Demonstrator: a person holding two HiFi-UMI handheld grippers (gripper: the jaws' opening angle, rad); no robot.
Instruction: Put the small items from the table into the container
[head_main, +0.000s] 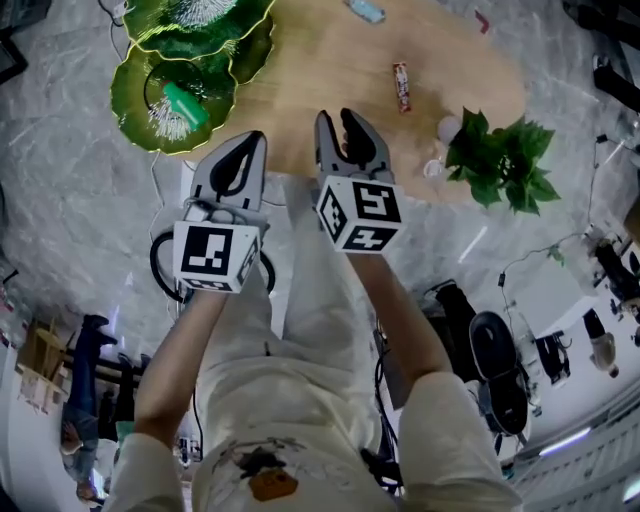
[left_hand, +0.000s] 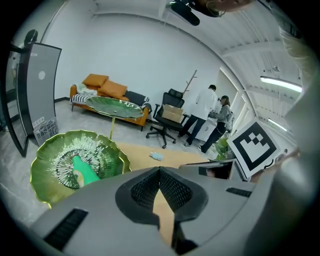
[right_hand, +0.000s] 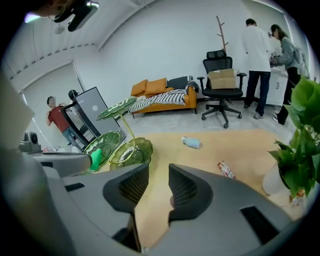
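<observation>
While the head view is showing the left tool (head_main: 254, 136) and right tool (head_main: 335, 114) hovering over the tabletop's (head_main: 300, 70) near edge, a green item (head_main: 186, 104) is lying in the leaf-shaped dish (head_main: 128, 95) at the left edge, and a snack packet (head_main: 402, 86) and pale blue packet (head_main: 366, 9) are lying farther in. The left gripper view is showing jaws meeting at their tips, empty. The right gripper view is showing jaws standing apart, empty. A reach for the next item seems to be starting, calling for lowering the open jaws astride the snack packet.
</observation>
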